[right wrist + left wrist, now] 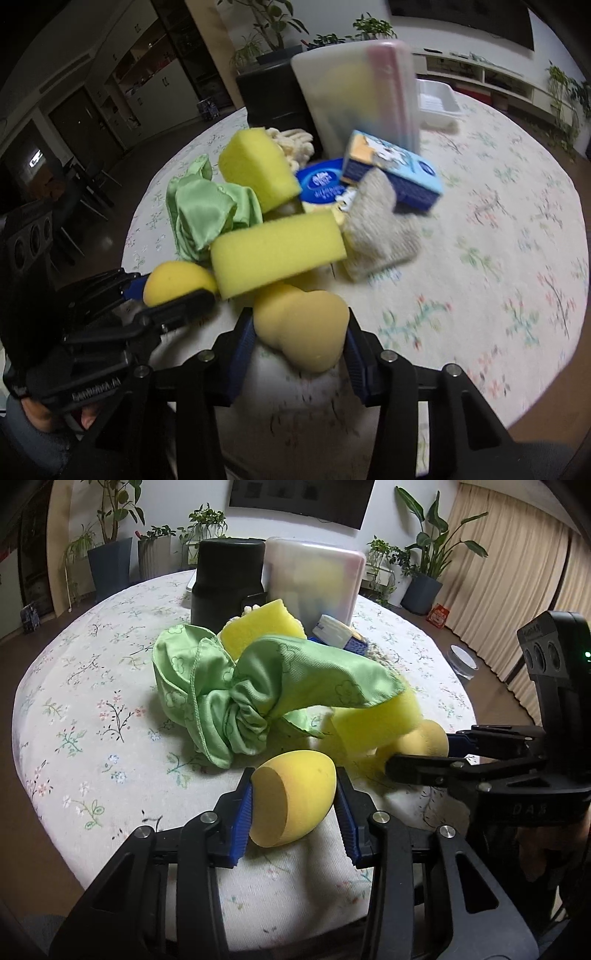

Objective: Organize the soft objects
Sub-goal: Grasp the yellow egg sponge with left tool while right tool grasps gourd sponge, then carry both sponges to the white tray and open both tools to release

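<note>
Lower centre of both wrist views: left gripper (pixel 293 805) pinching egg-shaped sponge (pixel 295 799); right gripper (pixel 299 339) pinching gourd-shaped sponge (pixel 303 325). Step, by judgement: pick-up from pile of yellow block sponges (pixel 273 254) and green cloth (pixel 236 686). Next: lift clear, carry toward translucent box (pixel 314 579).

Yellow egg-shaped sponge (pixel 295 805), bright yellow block sponge (pixel 277 254), green flower-print cloth (pixel 236 690), white floral tablecloth (pixel 92 716), black canister (pixel 229 579)

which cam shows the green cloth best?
Left wrist. The green cloth lies mid-frame, sharp, its folds, stitched hem and flower print all visible. In the right wrist view the cloth is smaller and partly hidden behind the yellow sponge blocks.
</note>
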A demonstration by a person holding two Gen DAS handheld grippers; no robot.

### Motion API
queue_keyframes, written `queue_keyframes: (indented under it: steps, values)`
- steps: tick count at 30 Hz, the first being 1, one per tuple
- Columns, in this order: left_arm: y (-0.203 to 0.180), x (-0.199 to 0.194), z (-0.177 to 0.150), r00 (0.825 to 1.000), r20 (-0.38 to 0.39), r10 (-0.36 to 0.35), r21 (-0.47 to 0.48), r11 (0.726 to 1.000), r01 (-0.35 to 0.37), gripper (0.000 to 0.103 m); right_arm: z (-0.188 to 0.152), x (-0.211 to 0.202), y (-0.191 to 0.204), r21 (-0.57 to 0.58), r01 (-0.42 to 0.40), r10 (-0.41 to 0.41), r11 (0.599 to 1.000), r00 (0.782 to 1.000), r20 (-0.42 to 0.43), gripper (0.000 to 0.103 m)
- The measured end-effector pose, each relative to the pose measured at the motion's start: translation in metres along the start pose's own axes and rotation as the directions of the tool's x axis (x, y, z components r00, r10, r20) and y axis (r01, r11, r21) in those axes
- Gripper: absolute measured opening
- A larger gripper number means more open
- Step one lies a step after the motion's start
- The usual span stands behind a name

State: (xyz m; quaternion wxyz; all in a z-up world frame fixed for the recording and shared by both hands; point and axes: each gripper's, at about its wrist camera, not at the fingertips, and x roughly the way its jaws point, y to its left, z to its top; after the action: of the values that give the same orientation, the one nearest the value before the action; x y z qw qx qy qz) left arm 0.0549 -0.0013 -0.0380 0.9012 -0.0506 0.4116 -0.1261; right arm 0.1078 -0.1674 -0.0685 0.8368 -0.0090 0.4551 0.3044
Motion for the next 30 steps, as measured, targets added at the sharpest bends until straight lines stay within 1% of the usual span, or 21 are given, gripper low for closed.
queue_keyframes:
  steps: [4, 10, 14, 17, 20, 23, 25, 30]
  values:
    - [0.004, -0.005, -0.005, 1.0, 0.002, 0.017, -0.02, 1.0, -0.017, 0.038, -0.002, -0.008, -0.008, 0.028, 0.02, -0.02, 0.999, 1.0, -0.002, 0.048]
    - [0.014, -0.009, -0.006, 0.999, 0.003, 0.046, -0.059, 0.997, -0.046, 0.037, 0.0, -0.022, -0.009, 0.01, 0.108, -0.108, 0.994, 0.994, 0.033, 0.048]
    - [0.019, -0.012, -0.003, 0.998, 0.005, 0.062, -0.077, 0.995, -0.062, 0.038, -0.004, -0.021, -0.016, 0.025, 0.119, -0.12, 0.993, 0.993, 0.018, 0.048]
    - [0.034, -0.019, 0.001, 0.997, 0.016, 0.077, -0.111, 0.991, -0.075, 0.038, -0.007, -0.024, -0.024, 0.039, 0.137, -0.137, 0.99, 0.99, 0.018, 0.048]
    - [0.053, -0.03, 0.011, 0.993, 0.037, 0.11, -0.138, 0.985, -0.104, 0.038, -0.006, -0.03, -0.039, 0.061, 0.161, -0.163, 0.985, 0.986, 0.027, 0.048]
    - [0.077, -0.041, 0.029, 0.984, 0.063, 0.165, -0.147, 0.977, -0.154, 0.038, 0.0, -0.04, -0.056, 0.085, 0.196, -0.2, 0.977, 0.979, 0.043, 0.048]
    - [0.094, -0.045, 0.044, 0.974, 0.082, 0.212, -0.141, 0.97, -0.199, 0.038, 0.007, -0.046, -0.07, 0.1, 0.22, -0.226, 0.97, 0.973, 0.055, 0.048]
    - [0.151, -0.041, 0.088, 0.949, 0.108, 0.295, -0.167, 0.947, -0.275, 0.038, 0.034, -0.064, -0.119, 0.162, 0.271, -0.287, 0.949, 0.954, 0.087, 0.048]
